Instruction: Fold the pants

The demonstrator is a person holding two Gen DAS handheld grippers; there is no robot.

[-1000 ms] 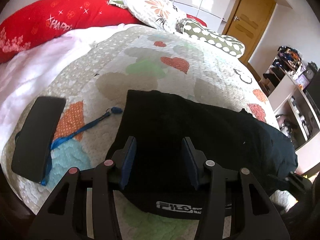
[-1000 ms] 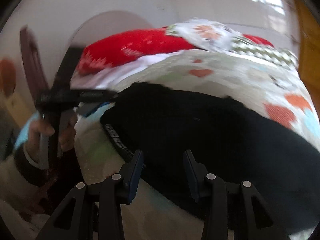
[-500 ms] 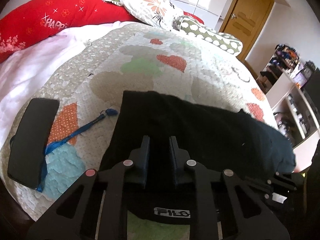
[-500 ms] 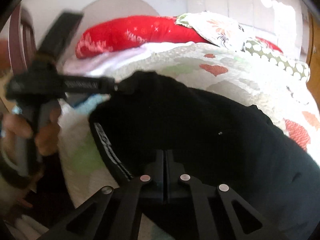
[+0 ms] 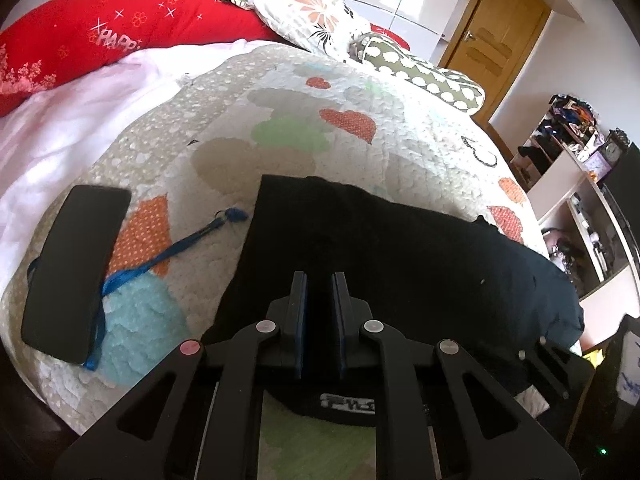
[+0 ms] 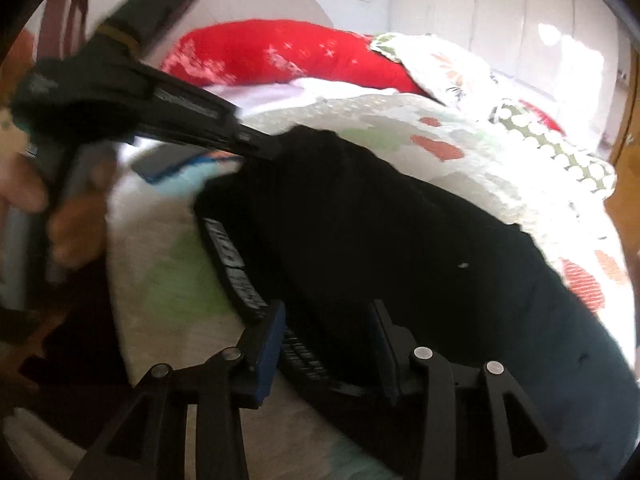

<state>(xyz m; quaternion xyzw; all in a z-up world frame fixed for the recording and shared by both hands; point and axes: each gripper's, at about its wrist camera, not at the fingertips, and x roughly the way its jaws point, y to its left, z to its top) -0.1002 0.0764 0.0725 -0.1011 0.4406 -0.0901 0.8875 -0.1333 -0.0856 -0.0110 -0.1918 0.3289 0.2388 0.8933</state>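
A bed [image 5: 400, 152] fills both views, covered by a pale quilt [image 5: 224, 128] stitched with hearts in orange, green, blue and tan. At its far end lie a long red pillow [image 5: 120, 36], a flowered pillow [image 5: 308, 12] and a green pillow with white spots [image 5: 424, 76]; a white sheet [image 5: 60, 128] shows beside the quilt on the left.

The black pants [image 5: 400, 264] lie across the near part of the quilt, spread from the middle toward the right edge of the bed. Their waistband [image 6: 234, 264], printed with white letters, runs along the near side. In the right wrist view one corner of the cloth is lifted off the quilt into a peak.

The left gripper [image 5: 319, 308] sits over the near edge of the pants, its blue-padded fingers [image 5: 301, 316] drawn close together with dark cloth in the narrow gap; seen from the right wrist view, its tip [image 6: 276, 146] meets the raised peak, so it is clamped on the pants. The person's hand [image 6: 60, 208] holds its handle, blurred.

The right gripper [image 6: 328, 340] is spread apart, one finger either side of the waistband and the black cloth, not pinching it.

A black phone [image 5: 74, 268] lies flat on the quilt, left of the pants and apart from them. A blue strap [image 5: 168, 256] runs from it toward the pants.

A wooden door [image 5: 492, 36] stands beyond the bed, with cluttered shelves [image 5: 568, 136] to the right.
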